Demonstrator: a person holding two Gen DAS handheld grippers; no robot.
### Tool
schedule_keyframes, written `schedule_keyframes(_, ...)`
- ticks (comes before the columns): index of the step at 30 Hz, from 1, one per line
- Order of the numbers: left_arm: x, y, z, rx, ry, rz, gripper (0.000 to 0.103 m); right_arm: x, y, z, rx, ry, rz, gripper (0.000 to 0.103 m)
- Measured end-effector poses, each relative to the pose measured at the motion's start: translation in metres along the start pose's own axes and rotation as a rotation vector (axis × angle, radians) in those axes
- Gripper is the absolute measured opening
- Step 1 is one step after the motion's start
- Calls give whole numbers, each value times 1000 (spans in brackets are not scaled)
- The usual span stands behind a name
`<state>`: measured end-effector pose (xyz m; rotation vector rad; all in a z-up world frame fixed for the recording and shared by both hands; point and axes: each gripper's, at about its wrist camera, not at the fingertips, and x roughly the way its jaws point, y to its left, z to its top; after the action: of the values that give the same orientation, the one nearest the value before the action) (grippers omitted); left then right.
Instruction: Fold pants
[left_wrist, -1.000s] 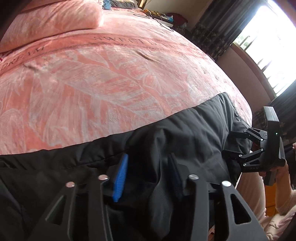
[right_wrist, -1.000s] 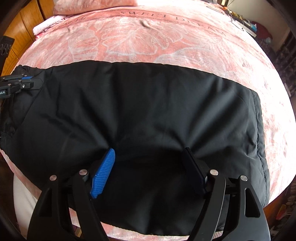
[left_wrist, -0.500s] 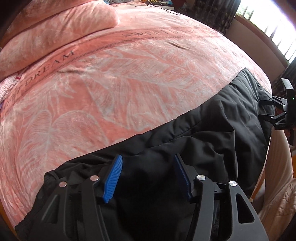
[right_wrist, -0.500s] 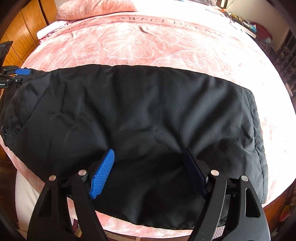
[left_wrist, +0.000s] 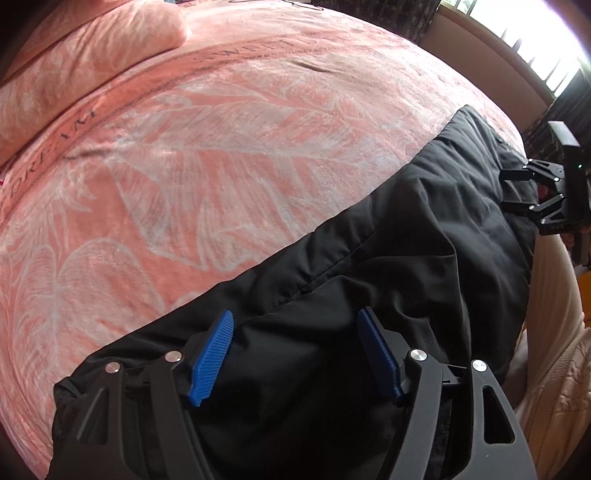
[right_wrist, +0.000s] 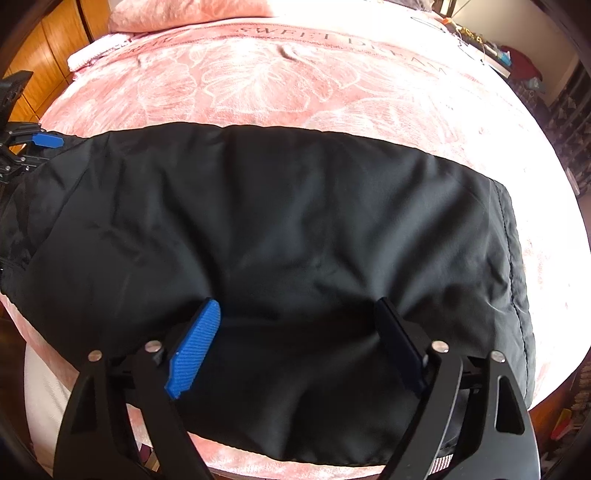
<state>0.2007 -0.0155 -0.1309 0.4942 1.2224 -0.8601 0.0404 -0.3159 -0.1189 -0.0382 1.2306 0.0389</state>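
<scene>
The left gripper (left_wrist: 295, 354) has swung toward the left end of the pants (right_wrist: 280, 236), jaws opening over loose cloth. The right gripper (right_wrist: 295, 343) is closing, spread, pinching nothing. Pants lie along the bed's (left_wrist: 221, 147) near edge. Pinch both near-edge layers evenly before lifting.

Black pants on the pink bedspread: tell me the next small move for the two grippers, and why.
Probably close both grippers on the near edge. The black pants lie flat across the pink bedspread; the left gripper, jaws opening, and the right gripper, jaws closing, each straddle fabric without pinching it, so neither can yet lift a fold.
</scene>
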Motion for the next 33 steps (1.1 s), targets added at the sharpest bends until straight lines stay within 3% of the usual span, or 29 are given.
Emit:
schedule_keyframes(1, 4, -2, 0, 9, 12, 23, 65, -2, 3, 3, 0, -10, 15, 71)
schedule_keyframes(3, 6, -4, 0, 15, 2, 58, 47, -4, 9, 9, -2, -22, 26, 74)
schedule_keyframes(5, 3, -2, 0, 5, -19, 89, 19, -4, 16, 14, -16, -28, 28, 75)
schedule_keyframes(7, -1, -1, -3, -12, -37, 108, 7, 0, 23, 18, -27, -23, 33, 75)
schedule_keyframes(11, -12, -10, -12, -43, -93, 181, 4, 10, 31, 19, -25, -8, 31, 77)
schedule_keyframes(15, -44, 3, -21, -160, -276, 223, 3, 13, 34, 22, -15, -9, 32, 80)
schedule_keyframes(17, -41, 3, -20, -143, -266, 237, 3, 18, 36, 25, -15, -4, 35, 82)
schedule_keyframes(21, -21, -7, -14, -96, -227, 334, 4, 24, 41, 25, -17, -15, 18, 88)
schedule_keyframes(24, -7, -3, -15, -135, -195, 323, 7, 21, 33, 20, -10, -19, 30, 88)
schedule_keyframes(27, -21, 2, -18, -212, -229, 259, 17, 13, 24, 16, 9, -22, 48, 86)
schedule_keyframes(29, -43, 5, -24, -249, -293, 236, 60, 6, 16, 13, 30, -30, 66, 86)
schedule_keyframes(33, -70, 24, -36, -269, -299, 252, 62, 1, 6, 10, 40, -30, 58, 86)
